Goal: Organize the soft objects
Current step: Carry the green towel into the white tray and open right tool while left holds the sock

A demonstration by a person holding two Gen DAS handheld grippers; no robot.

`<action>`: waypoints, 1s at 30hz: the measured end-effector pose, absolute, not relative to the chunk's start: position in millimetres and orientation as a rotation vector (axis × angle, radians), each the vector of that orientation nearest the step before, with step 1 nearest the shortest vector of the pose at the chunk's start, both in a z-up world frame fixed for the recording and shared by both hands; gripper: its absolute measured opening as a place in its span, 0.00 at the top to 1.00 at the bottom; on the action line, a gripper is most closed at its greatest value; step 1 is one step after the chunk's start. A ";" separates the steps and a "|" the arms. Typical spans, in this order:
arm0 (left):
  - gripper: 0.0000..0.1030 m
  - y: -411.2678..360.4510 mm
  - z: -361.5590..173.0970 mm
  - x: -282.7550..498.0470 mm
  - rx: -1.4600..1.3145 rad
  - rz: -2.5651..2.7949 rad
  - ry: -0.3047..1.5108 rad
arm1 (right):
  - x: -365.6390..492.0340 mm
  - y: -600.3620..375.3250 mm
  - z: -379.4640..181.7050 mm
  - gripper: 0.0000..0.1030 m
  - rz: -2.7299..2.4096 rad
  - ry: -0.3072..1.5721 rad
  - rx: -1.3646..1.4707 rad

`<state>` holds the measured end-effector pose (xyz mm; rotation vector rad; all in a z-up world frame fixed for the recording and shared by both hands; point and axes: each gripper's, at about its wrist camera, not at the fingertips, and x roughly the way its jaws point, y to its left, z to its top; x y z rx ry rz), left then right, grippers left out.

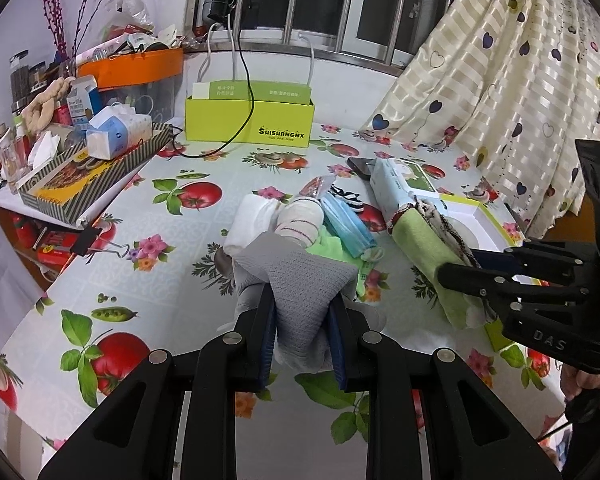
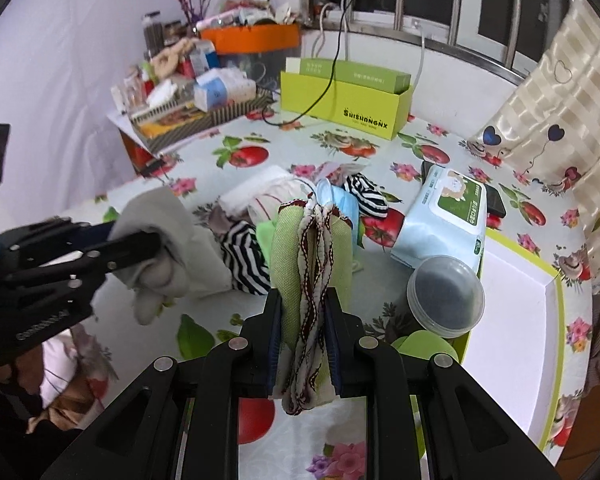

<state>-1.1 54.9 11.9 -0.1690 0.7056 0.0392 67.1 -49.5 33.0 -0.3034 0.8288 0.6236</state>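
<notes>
With the left tongs clenched on a grey sock and the right tongs gripping a folded green cloth, both above the fruit-print tabletop near the lime box under a barred window, either loosely pinched piece could slip out.

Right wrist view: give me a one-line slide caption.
Right gripper clamps a folded green cloth with scalloped trim above the floral table, while the left gripper holds a grey sock.
</notes>
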 end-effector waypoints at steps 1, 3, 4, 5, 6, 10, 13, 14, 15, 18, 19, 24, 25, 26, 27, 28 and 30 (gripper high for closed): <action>0.76 53.8 12.9 -0.5 -0.166 0.037 0.704 | 66.1 -51.6 34.6 0.82 0.626 0.824 -0.294; 0.76 49.3 15.6 1.8 -0.160 0.032 0.700 | 64.2 -57.3 38.3 0.82 0.628 0.812 -0.270; 0.76 47.8 16.8 2.6 -0.158 0.030 0.698 | 63.6 -60.1 40.2 0.82 0.629 0.807 -0.260; 0.76 45.5 18.3 3.6 -0.154 0.027 0.696 | 62.8 -64.1 43.1 0.82 0.629 0.799 -0.248; 0.76 42.7 20.1 5.1 -0.151 0.022 0.693 | 62.1 -67.5 45.1 0.82 0.626 0.792 -0.239; 0.76 31.0 27.6 10.8 -0.136 0.003 0.682 | 59.8 -85.0 55.0 0.82 0.611 0.761 -0.206; 0.76 19.5 34.8 16.0 -0.123 -0.020 0.671 | 59.4 -100.6 62.3 0.82 0.590 0.739 -0.184; 0.76 17.0 36.9 17.3 -0.119 -0.024 0.667 | 59.6 -107.4 64.9 0.82 0.580 0.732 -0.175; 0.76 12.9 39.3 19.3 -0.116 -0.034 0.662 | 59.8 -111.5 66.0 0.82 0.574 0.728 -0.170; 0.76 1.6 45.5 25.3 -0.107 -0.061 0.654 | 60.4 -129.1 70.0 0.82 0.548 0.716 -0.149; 0.76 -2.6 47.2 27.6 -0.103 -0.069 0.652 | 61.0 -135.1 70.8 0.82 0.538 0.713 -0.142; 0.76 -24.5 54.7 39.0 -0.088 -0.118 0.645 | 64.4 -165.4 74.1 0.82 0.484 0.703 -0.109; 0.76 -29.8 56.1 41.5 -0.085 -0.130 0.645 | 65.5 -170.6 74.2 0.82 0.474 0.703 -0.104; 0.76 -35.0 57.1 43.6 -0.080 -0.139 0.644 | 66.1 -176.1 73.8 0.82 0.464 0.704 -0.099; 0.76 -39.3 57.9 45.4 -0.076 -0.147 0.644 | 67.4 -182.5 72.7 0.82 0.453 0.706 -0.092; 0.76 -43.5 58.4 47.7 -0.074 -0.157 0.645 | 68.7 -188.2 71.3 0.82 0.442 0.710 -0.086; 0.76 -55.0 59.1 52.7 -0.066 -0.185 0.649 | 71.8 -200.7 66.4 0.82 0.416 0.722 -0.075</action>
